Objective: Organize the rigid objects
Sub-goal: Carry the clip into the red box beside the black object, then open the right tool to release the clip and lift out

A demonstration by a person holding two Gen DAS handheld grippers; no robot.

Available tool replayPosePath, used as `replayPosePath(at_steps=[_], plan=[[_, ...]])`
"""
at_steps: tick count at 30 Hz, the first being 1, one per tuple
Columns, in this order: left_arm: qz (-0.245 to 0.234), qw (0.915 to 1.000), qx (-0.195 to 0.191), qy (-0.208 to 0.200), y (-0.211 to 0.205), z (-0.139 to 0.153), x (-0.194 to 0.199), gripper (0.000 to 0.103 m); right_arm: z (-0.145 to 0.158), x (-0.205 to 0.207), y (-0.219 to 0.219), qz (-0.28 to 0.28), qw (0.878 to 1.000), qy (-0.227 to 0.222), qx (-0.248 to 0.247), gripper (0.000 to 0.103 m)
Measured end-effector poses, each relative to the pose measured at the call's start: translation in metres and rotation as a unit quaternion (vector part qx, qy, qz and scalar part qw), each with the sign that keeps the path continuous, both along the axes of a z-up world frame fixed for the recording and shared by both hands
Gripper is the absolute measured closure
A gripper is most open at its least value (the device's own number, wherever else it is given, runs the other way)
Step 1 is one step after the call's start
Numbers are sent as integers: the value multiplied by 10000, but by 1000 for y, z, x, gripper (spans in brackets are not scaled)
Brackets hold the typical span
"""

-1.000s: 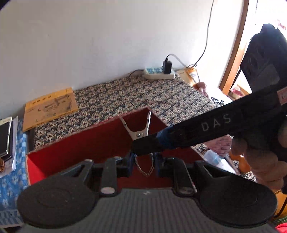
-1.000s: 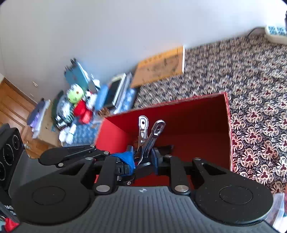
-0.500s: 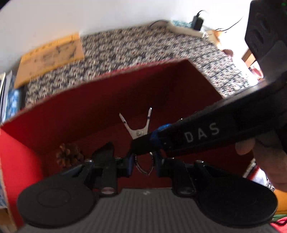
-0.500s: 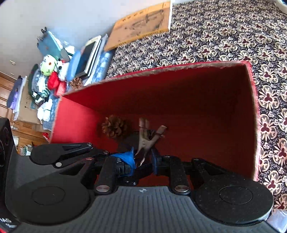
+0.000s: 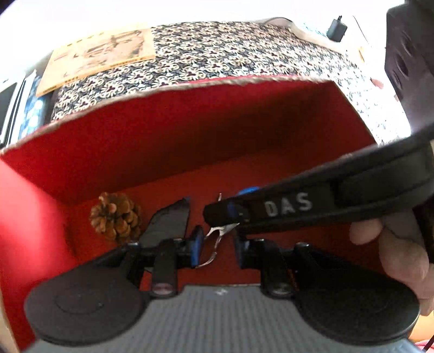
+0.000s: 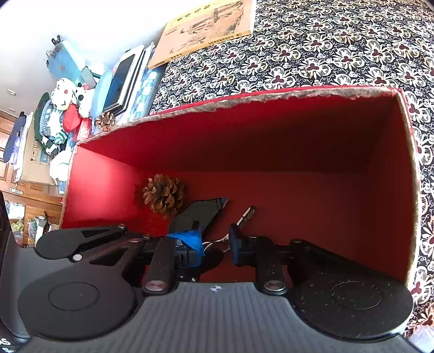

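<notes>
Pointing into red box (image 6: 379, 135) on flowered cloth (image 6: 325, 40), pinching metal clip (image 5: 217, 233) with left tongs (image 5: 217, 245) and right tongs (image 6: 214, 243) alike, losing clip ends behind fingers (image 5: 196, 244).

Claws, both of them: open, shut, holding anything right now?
Left claw: shut on the metal clip.
Right claw: shut on the same clip.

1. Daylight is strong; the white wall (image 5: 190, 10) at the top of the left wrist view is blown out to glare.
2. The left view is smeared with blur, worst at the red box (image 5: 32, 206) near wall on the left edge.
3. The right view is sharp; the patterned cloth (image 6: 325, 49) is crisp.
4. Deep shadow fills the box interior under its far wall.
5. Fisheye bending curves the box rim and darkens the corners.
</notes>
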State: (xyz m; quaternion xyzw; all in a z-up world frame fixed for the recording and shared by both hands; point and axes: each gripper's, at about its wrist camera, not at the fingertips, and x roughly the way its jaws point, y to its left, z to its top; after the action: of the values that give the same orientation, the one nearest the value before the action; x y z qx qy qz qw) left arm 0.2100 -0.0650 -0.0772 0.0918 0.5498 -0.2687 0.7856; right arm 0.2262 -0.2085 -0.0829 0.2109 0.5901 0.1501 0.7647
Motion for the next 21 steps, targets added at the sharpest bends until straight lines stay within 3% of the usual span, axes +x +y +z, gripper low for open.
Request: replayPosePath(at_steps=[6, 10, 14, 18, 21], plan=[[44, 9999, -128, 25, 4, 1, 0, 81, 2, 0, 3, 12, 9995, 159, -279, 95], [-31, 9998, -134, -115, 5, 6, -5, 57, -2, 3, 6, -83, 9987, 272, -427, 95], [-148, 9998, -67, -87, 1, 5, -5, 57, -15, 8, 9, -150, 9973, 559, -444, 94], [-386, 9983, 235, -363, -7, 9, -15, 56, -25, 13, 9, -233, 9959, 795, -361, 97], [-576, 9961, 363, -555, -9, 15, -25, 55, -25, 18, 13, -184, 9964, 719, -415, 95]])
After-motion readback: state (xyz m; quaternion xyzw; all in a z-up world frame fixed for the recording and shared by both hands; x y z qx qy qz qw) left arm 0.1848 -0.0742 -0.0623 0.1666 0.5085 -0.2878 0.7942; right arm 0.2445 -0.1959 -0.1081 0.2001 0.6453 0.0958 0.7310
